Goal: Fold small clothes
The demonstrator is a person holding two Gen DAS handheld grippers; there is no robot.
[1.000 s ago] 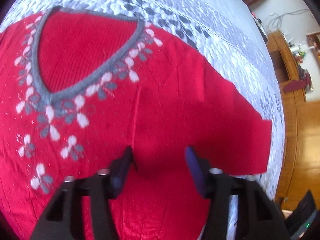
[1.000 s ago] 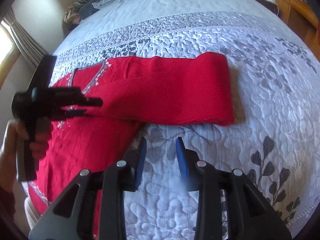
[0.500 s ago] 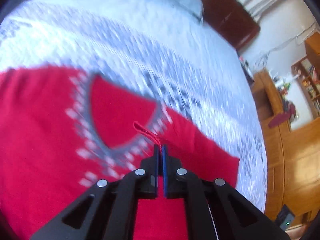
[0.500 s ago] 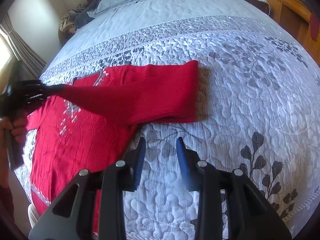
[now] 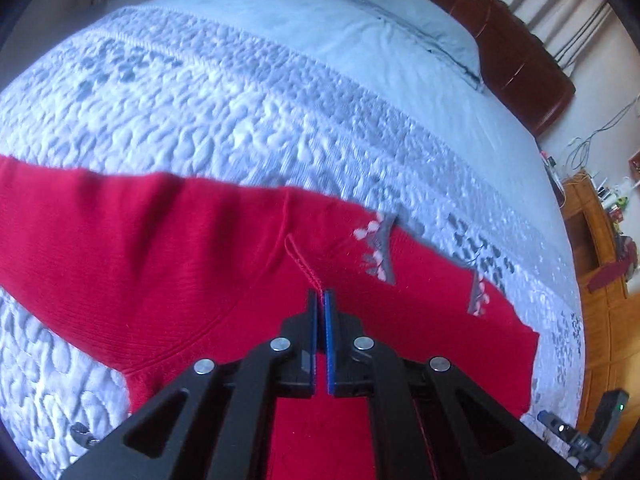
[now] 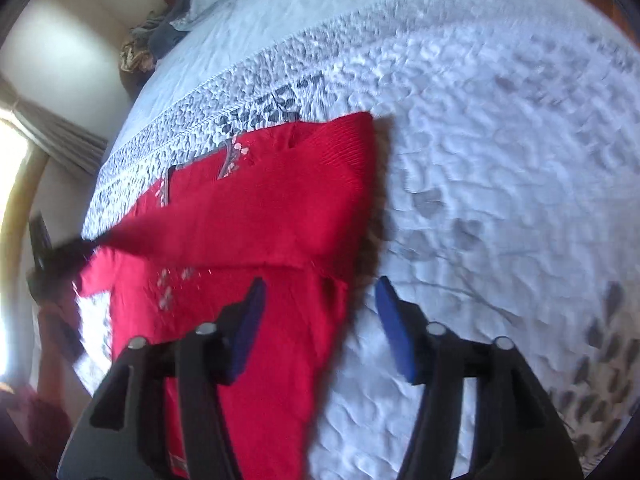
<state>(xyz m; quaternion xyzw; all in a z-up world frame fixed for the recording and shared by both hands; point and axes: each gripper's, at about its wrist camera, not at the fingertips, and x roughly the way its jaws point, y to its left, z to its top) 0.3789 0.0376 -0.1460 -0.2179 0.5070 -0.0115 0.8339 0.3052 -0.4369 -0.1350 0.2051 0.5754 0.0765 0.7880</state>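
Midway, your left gripper (image 5: pixel 320 298) pinches the red sweater (image 5: pixel 160 248), sleeve folded across; your empty right gripper (image 6: pixel 320 304) is opening; further folds remain.

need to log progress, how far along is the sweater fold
Early. Done: the red sweater lies spread on the quilted bedspread. In hand: the left gripper is shut on a pinch of its knit, drawing a sleeve across the chest so it partly covers the grey neckline trim. The right gripper is opening over the sweater's side edge, gripping nothing. Left: the other sleeve and folding the body.
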